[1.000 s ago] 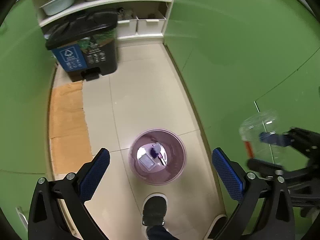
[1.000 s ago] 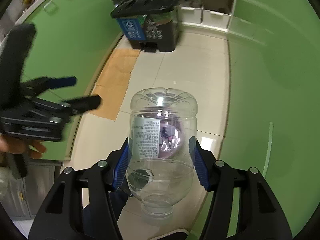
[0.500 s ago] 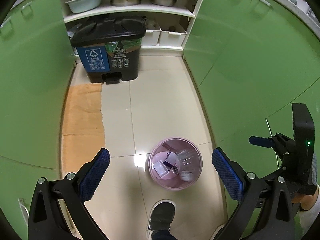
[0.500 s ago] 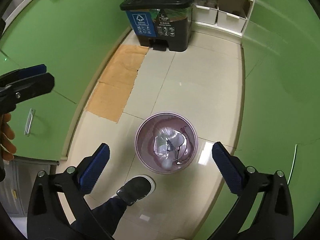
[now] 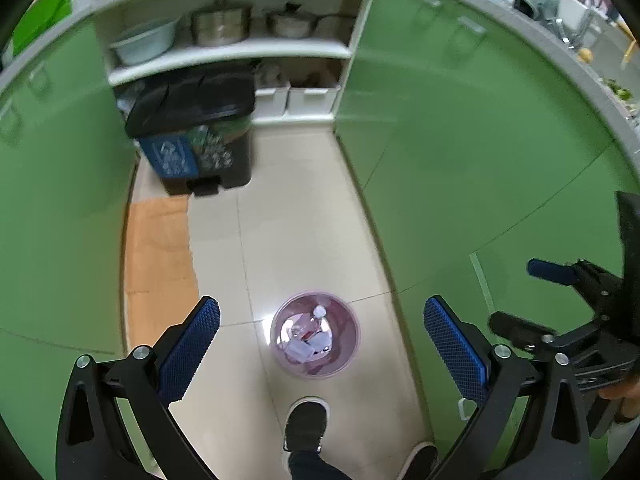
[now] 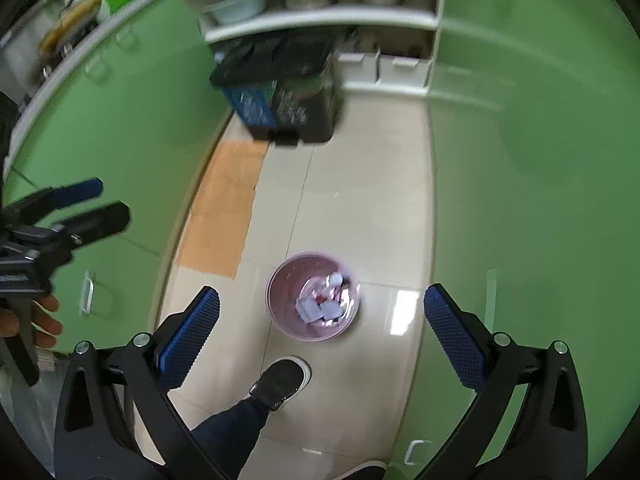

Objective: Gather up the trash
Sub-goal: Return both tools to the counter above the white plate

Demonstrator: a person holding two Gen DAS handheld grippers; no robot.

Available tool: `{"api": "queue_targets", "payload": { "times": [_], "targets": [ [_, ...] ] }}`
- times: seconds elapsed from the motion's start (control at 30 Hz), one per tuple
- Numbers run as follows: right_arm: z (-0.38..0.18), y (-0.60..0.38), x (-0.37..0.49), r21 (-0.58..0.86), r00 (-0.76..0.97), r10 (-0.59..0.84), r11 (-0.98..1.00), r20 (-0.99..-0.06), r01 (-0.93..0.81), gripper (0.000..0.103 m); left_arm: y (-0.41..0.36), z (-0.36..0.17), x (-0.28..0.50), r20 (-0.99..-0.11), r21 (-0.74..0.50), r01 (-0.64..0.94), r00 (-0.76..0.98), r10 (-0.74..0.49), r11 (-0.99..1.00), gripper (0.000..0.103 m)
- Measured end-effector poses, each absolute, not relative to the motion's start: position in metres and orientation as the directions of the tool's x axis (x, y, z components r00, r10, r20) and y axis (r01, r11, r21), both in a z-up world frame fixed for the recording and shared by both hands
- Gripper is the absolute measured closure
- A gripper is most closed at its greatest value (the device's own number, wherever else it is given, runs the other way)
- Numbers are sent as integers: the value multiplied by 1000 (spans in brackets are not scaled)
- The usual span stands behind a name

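A small pink waste bin (image 5: 352, 354) stands on the tiled floor below me, with a clear plastic bottle and paper scraps (image 5: 310, 340) inside; it also shows in the right wrist view (image 6: 276, 312). My left gripper (image 5: 322, 348) is open and empty, high above the bin. My right gripper (image 6: 322, 336) is open and empty, also high above the bin. Each gripper shows in the other's view, the right one (image 5: 532, 296) at the right edge and the left one (image 6: 96, 204) at the left edge.
A black pedal bin with a blue label (image 5: 196, 136) stands at the far end below shelves with pots (image 5: 220, 26). Green cabinets (image 5: 460, 160) line both sides of the narrow floor. A brown mat (image 5: 158, 256) lies left. The person's shoe (image 5: 306, 424) is near the pink bin.
My right gripper opened and let go of the clear bottle, which dropped into the pink bin. Both grippers have since risen higher above the floor.
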State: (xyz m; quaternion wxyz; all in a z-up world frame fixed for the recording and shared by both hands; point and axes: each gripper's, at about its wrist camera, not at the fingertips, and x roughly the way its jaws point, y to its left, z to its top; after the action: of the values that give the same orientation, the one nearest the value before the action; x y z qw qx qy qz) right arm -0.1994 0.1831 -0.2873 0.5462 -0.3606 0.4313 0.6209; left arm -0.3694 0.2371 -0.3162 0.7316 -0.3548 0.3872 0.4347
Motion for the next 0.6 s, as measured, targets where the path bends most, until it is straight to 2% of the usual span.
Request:
{"api": "queue_targets", "payload": {
  "times": [0.3, 0.5, 0.6],
  "targets": [
    [-93, 141, -130, 140, -74, 557, 78, -828, -987, 3, 226, -177, -311, -828, -186, -861, 397, 396, 473, 5],
    [-12, 82, -39, 101, 79, 600, 260, -796, -960, 3, 206, -104, -245, -794, -199, -782, 482, 371, 590, 5],
    [9, 45, 5, 86, 163, 590, 371, -791, -925, 3, 195, -79, -208, -783, -205, -733, 520, 342, 648, 5]
  ]
}}
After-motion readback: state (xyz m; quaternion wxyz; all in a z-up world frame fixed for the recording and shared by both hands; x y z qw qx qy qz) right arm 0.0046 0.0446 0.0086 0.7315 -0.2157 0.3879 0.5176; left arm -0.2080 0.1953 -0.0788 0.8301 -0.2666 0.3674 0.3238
